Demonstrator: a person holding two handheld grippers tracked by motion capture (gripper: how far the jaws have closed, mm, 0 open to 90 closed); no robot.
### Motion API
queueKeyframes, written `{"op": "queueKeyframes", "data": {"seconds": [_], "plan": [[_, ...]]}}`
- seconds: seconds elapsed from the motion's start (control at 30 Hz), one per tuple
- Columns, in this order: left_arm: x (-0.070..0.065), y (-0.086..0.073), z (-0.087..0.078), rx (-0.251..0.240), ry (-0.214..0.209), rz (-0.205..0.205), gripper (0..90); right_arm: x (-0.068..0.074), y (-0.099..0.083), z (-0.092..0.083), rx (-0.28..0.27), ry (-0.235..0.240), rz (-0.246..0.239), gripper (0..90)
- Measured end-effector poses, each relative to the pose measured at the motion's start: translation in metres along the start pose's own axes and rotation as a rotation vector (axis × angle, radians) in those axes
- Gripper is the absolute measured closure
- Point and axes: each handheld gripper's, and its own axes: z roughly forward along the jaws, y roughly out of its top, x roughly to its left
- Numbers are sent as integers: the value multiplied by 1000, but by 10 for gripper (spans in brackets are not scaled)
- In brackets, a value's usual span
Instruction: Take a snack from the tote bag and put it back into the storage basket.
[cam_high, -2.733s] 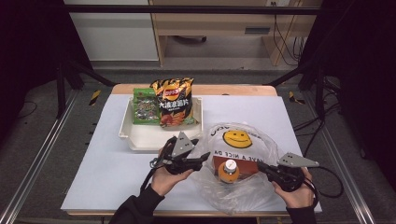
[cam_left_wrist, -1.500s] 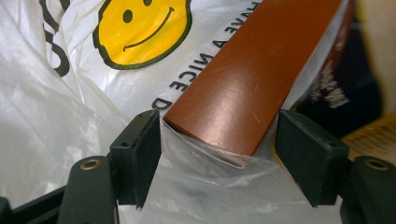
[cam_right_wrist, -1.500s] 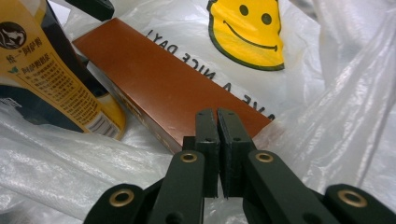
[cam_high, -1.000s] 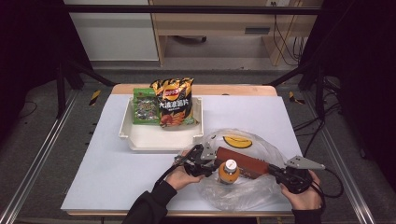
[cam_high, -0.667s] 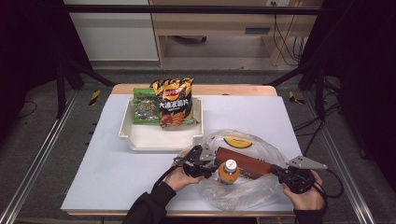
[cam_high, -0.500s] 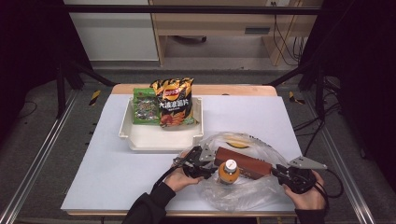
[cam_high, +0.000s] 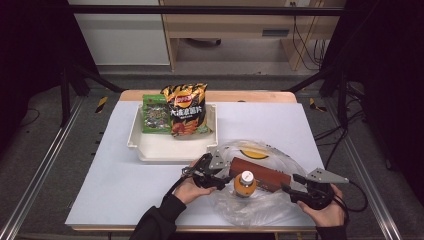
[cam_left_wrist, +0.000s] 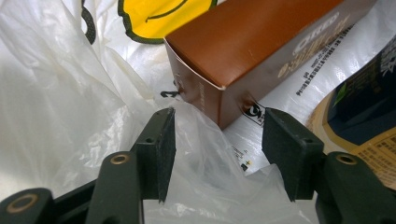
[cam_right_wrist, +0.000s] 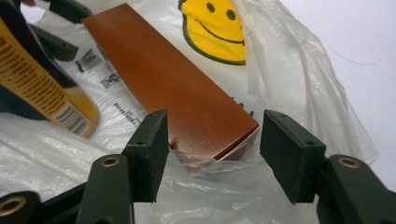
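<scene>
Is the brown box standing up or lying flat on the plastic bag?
Lying flat. The brown box rests lengthwise on the plastic bag, broad face up, beside the upright bottle.

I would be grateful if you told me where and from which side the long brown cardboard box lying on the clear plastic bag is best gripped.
Probably across a short end of the long brown cardboard box, coming in level along its length. It lies flat on the clear plastic bag, and its narrow end fits between open tongs, as at the right tongs. The orange-capped bottle crowds its near long side.
</scene>
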Motion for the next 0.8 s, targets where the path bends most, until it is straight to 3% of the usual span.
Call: {"op": "queueKeyframes", "data": {"seconds": [0.17,0.27,0.37,0.63,0.8], "plan": [[1,4,-3,-22,6,-6,410,3,0,6,46,1,-23,390],[3,4,-5,-40,2,-22,381,1,-1,10,29,6,-28,421],[5,5,-5,-45,4,-31,339,-6,1,13,5,19,-37,537],[5,18,-4,-39,7,1,283,-13,6,25,-38,-11,-33,615],[6,25,5,-24,-7,23,268,-14,5,28,-77,-37,-21,729]]}}
